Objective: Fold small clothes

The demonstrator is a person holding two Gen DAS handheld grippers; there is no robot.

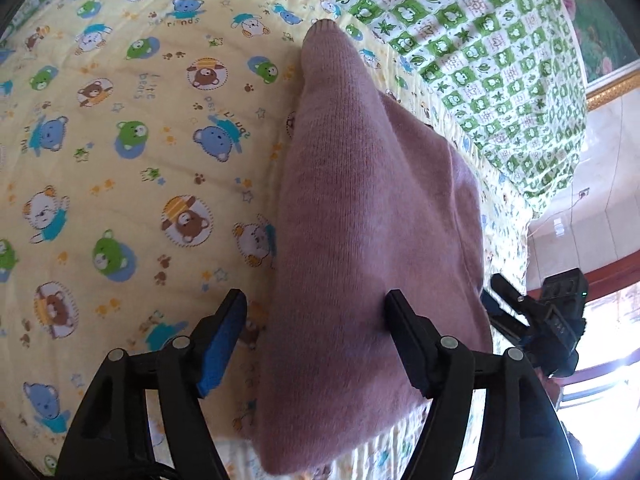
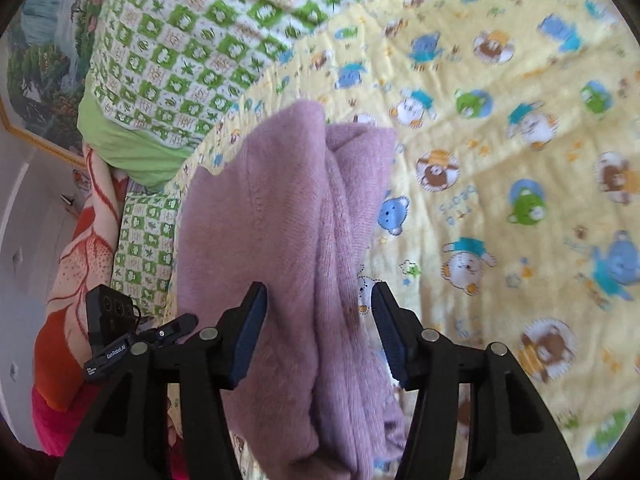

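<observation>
Pink knit garment (image 1: 372, 216) lies folded on yellow bear-print sheet (image 1: 120, 152), beside green checked quilt (image 1: 480, 52). Left gripper (image 1: 316, 312) fingers apart, straddling the garment's edge, not pinching. Right gripper (image 2: 320, 308) fingers apart over the folded layers, pads clear of cloth

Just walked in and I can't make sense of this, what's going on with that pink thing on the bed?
A person is folding a pink knitted garment on a yellow bear-print sheet, with a gripper in each hand. The left gripper and the right gripper both stand open, with the garment lying between their fingers, not pinched. It lies in a long, narrow fold beside a green checked quilt.
</observation>
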